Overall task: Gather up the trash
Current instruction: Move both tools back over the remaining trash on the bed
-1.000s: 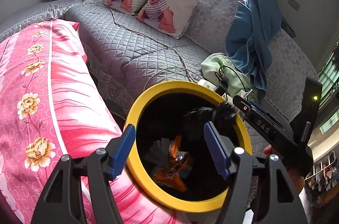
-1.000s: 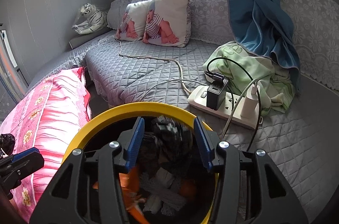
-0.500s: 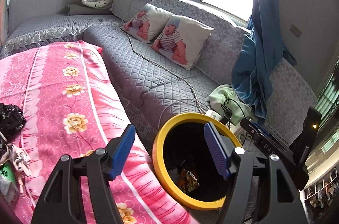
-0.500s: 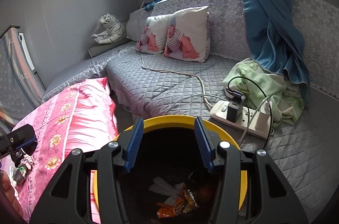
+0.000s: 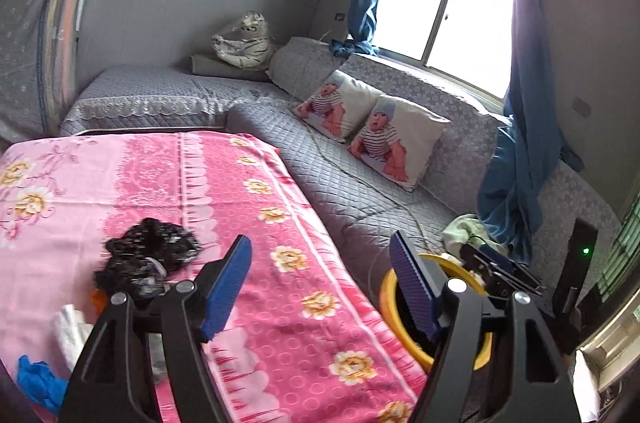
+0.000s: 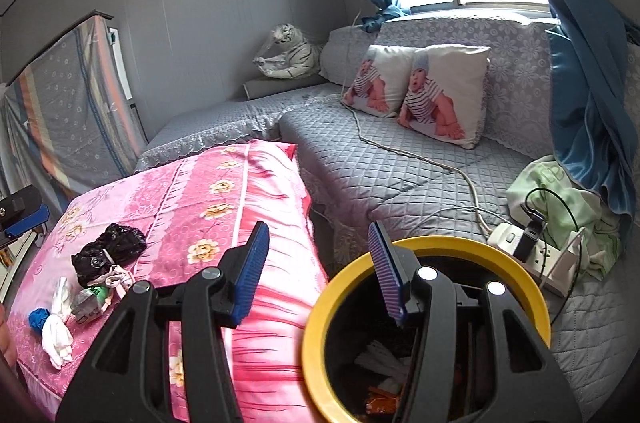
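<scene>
At the lower left of both views, a small heap of trash is lying on the pink flowered bed [image 6: 224,207]: a crumpled black bag [image 6: 108,250], some white tissue [image 6: 56,337], a blue scrap [image 6: 38,318] and a small green and grey wrapper [image 6: 90,301]. A second ago both cameras were looking right down into the yellow bin [image 6: 420,249], so both hands have lifted away from it and swung back toward the bed. The bin is now sitting at the lower right, beside the bed, with white and orange bits inside. The left gripper [image 5: 320,287] is holding nothing, and its jaws have just been opening wider, with only air between them. The right gripper [image 6: 316,273] is also holding nothing, with its jaws standing partly apart. The black bag is showing just left of the left gripper's blue pads [image 5: 226,289]. It looks like one load is done, and the next job is picking up more from the heap. Much trash is waiting, so the task seems far from finished.
</scene>
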The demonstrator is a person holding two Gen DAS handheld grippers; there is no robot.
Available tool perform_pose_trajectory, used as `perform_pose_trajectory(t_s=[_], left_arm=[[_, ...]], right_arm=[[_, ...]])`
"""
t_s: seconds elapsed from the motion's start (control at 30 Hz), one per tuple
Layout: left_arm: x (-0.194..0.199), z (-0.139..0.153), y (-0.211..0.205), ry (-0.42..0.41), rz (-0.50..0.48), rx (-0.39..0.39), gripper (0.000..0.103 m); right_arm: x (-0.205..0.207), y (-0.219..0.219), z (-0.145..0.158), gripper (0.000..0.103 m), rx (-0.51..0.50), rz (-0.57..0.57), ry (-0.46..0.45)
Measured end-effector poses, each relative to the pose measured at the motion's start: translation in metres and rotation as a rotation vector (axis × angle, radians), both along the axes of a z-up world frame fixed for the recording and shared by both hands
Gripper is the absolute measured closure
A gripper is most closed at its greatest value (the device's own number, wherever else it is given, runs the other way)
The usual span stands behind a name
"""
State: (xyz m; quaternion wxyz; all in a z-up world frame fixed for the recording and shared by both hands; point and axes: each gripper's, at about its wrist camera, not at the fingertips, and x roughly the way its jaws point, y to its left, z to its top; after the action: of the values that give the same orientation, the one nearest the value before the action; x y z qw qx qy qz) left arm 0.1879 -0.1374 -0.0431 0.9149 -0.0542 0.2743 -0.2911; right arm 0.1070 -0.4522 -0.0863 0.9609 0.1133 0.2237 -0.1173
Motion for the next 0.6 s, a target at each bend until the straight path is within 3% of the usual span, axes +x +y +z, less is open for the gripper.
perform_pose_trajectory(t_s=[0.23,0.6], left_arm=[[-0.004,-0.011,0.090,-0.022,0.172,0.083,0.031],[-0.017,-0.046,0.201,0.064,0.348,0.056,0.028]], right_arm=[[0.026,0.062,0.000,0.051,-0.037,0.145,0.022],[0.067,0.156,-0.010,0.050,-0.074,0.344,0.071]])
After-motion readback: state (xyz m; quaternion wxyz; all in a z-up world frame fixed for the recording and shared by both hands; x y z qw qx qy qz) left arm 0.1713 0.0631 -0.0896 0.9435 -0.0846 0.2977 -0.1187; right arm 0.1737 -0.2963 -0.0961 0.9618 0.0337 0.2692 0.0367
